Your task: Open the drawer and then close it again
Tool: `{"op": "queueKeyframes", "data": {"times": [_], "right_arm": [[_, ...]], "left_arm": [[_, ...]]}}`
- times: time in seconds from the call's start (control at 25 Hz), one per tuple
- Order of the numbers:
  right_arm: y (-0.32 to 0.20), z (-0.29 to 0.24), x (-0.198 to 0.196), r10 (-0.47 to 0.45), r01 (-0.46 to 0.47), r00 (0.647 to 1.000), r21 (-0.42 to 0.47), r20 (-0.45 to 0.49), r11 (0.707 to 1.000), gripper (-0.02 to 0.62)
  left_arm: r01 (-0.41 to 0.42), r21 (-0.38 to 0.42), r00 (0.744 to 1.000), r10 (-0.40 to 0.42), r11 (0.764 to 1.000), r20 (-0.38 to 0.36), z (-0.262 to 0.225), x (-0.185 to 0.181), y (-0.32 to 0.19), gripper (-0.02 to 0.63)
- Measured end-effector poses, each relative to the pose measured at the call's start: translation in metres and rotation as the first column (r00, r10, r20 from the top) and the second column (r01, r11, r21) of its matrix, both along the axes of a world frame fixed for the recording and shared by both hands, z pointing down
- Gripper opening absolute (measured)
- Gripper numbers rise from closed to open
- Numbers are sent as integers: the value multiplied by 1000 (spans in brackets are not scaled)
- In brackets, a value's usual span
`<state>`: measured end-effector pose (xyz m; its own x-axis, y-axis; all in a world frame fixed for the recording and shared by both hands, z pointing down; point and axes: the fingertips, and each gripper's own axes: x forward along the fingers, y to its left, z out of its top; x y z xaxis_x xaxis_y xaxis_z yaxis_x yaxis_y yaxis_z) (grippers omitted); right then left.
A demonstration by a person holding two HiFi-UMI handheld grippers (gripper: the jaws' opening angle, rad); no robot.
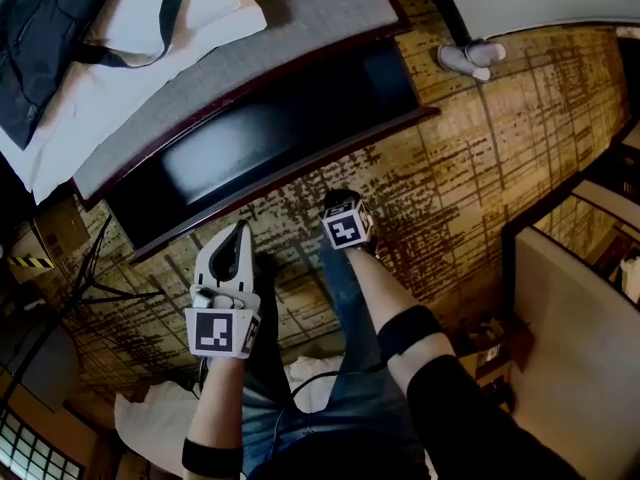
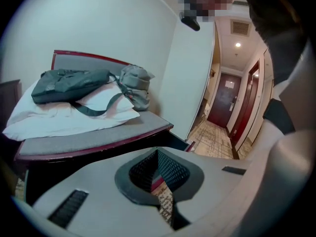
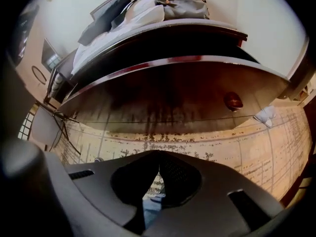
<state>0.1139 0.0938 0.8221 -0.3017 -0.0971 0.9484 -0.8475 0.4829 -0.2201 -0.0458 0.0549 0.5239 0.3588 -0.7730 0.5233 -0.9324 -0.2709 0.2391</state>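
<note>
Nearest the head camera are the person's blue denim jeans (image 1: 350, 368), over the patterned beige-and-brown floor (image 1: 480, 168). Left white two-jaw gripper (image 1: 238, 243): jaws fully together, nothing between them, tilted moderately downward toward the furniture. Right white two-jaw gripper (image 3: 157, 168): jaws likewise closed on nothing, pointing steeply down at the floor, with blue denim showing through the slit below its pads. Neither gripper touches the furniture. Just beyond them, the dark reddish-brown wooden drawer with curved front (image 3: 173, 95) stands pulled out from under the grey padded top (image 1: 320, 8), its dark interior open to the head view. Its round dark-red knob (image 3: 233, 101) sits right of centre on the front, apart from both grippers. On the top lies a white pillow (image 1: 215, 8) with a dark grey-green strapped bag (image 2: 66, 85) on it. Past the drawer's right end, a white slipper (image 1: 470, 56) lies on the floor. Farthest off, in the left gripper view, a dark red door (image 2: 224, 100) closes the corridor.
</note>
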Motion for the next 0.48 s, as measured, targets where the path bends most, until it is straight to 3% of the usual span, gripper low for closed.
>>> {"op": "queueKeyframes", "data": {"times": [0.16,0.48], "right_arm": [[-17,20,-11,-19,19,1000,55,14,998,3],[-59,13,-31,-17,6,998,160,62,987,2]], "left_arm": [[-4,14,999,3,1000,39,32,-13,5,3],[7,-44,1000,-6,999,23,51,-8,1,3]]}}
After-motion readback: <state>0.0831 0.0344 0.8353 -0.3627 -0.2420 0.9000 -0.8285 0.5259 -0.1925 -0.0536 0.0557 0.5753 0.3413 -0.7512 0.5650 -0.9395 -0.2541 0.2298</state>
